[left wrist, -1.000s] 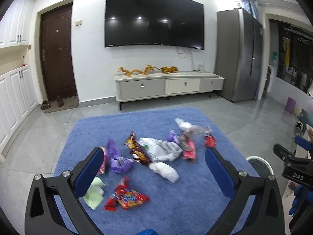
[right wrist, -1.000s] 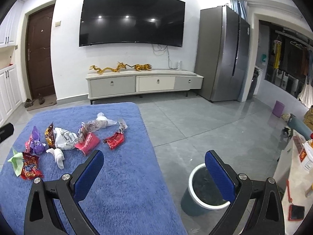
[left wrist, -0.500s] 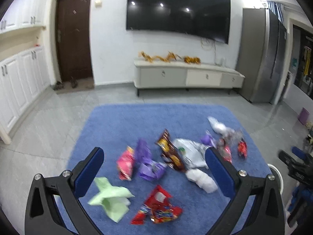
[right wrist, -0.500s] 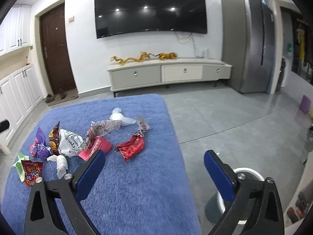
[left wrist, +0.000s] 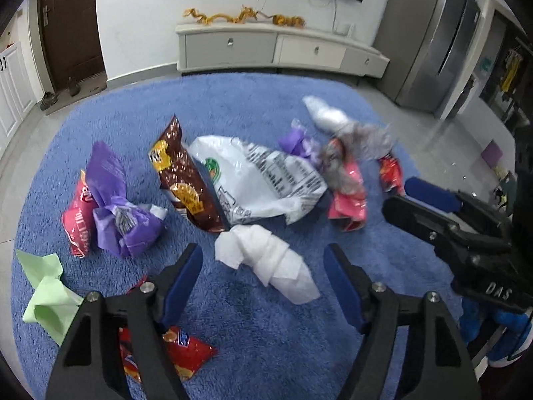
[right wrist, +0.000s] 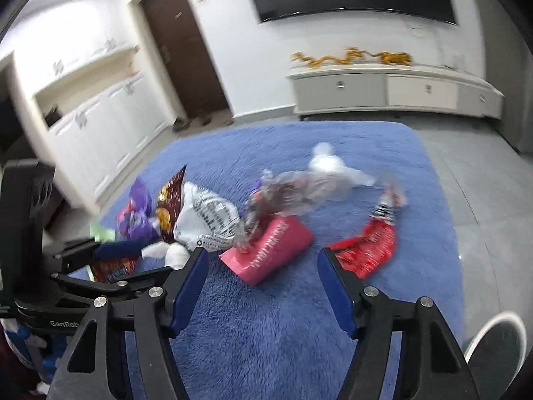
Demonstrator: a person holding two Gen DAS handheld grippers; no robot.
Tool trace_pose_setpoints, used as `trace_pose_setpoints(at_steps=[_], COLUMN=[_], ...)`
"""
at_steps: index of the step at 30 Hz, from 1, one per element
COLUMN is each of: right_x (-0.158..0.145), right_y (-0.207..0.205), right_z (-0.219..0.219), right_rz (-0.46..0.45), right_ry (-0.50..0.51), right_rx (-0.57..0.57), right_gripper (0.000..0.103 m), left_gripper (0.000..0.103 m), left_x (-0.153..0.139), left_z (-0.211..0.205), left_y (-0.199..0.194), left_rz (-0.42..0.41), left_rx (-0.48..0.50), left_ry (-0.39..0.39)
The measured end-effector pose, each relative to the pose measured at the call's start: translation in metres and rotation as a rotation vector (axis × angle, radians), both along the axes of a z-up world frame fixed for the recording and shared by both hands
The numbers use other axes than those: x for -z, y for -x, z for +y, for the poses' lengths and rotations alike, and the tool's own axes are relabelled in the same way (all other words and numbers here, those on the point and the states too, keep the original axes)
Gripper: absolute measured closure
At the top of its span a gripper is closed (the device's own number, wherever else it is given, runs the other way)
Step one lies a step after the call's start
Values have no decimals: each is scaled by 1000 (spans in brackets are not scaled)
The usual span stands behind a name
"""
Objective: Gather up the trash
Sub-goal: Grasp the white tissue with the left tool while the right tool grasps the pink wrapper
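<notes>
Showing litter scattered over a blue shag rug (left wrist: 266,350) on a grey tiled floor. Left gripper (left wrist: 263,266) tilted downward over the rug, jaws partly apart and closing, with a crumpled white tissue (left wrist: 266,260) lying between the blue pads (left wrist: 181,283) but untouched by either; nothing gripped. Right gripper (right wrist: 263,266) likewise angled down, jaws partly apart and closing, with a pink wrapper (right wrist: 271,250) lying ahead in the gap and a red foil wrapper (right wrist: 369,246) just beyond the right-hand finger; neither pressed, nothing held.

Remaining trash, as seen from the left wrist: a brown snack bag (left wrist: 181,176) overlapping a white printed plastic bag (left wrist: 263,180); a purple wrapper (left wrist: 116,206) bunched against a pink packet (left wrist: 78,220); a pale green paper (left wrist: 46,293) near the left rug edge; a red snack packet (left wrist: 186,353) partly hidden under the left finger; a clear crumpled film (left wrist: 353,140) blurred, resting on the pink wrapper. Rim of a white-edged bin (right wrist: 493,343) at the lower right of the right-wrist view, off the rug. White TV cabinet (left wrist: 276,50) against the far wall.
</notes>
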State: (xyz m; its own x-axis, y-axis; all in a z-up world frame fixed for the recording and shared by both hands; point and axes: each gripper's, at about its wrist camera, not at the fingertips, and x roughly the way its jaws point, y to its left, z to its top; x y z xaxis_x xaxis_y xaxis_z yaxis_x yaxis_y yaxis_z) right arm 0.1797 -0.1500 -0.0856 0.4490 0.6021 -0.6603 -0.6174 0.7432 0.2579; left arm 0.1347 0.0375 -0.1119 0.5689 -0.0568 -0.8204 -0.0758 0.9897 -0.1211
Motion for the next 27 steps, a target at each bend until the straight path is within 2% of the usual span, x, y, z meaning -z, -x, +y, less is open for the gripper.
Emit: trace_pose_setpoints(at_steps=[4, 6, 9, 13, 15, 16, 19, 20, 23, 27], right_x=[10, 16, 20, 30, 37, 39, 37, 36, 35, 31], right_y=[-13, -19, -24, -37, -44, -48, -47, -45, -36, -21], right_z=[11, 16, 20, 29, 31, 33, 30, 29, 22, 11], right_rz=[3, -12, -18, 3, 35, 51, 47, 44, 58, 54], right_ry=[35, 58, 77, 77, 66, 61, 60, 63, 59, 54], right_rx=[-44, -63, -108, -152, -162, -167, -175, -175, -175, -150], right_gripper=[34, 25, 20, 20, 20, 20, 43, 54, 66, 73], left_gripper=[34, 37, 41, 47, 57, 59, 67, 71, 74, 75], left_x=[8, 14, 21, 30, 30, 31, 30, 29, 25, 18], left_z=[-7, -9, -12, -14, -15, -16, -15, -14, -13, -15], left_y=[-8, -10, -11, -18, -16, -15, -12, -10, -3, 13], left_rz=[16, 28, 44, 48, 42, 41, 36, 35, 27, 1], left_rx=[1, 0, -2, -4, -2, -2, -3, -3, -1, 4], left_ry=[-25, -18, -24, -32, -35, -36, -37, -33, -9, -3])
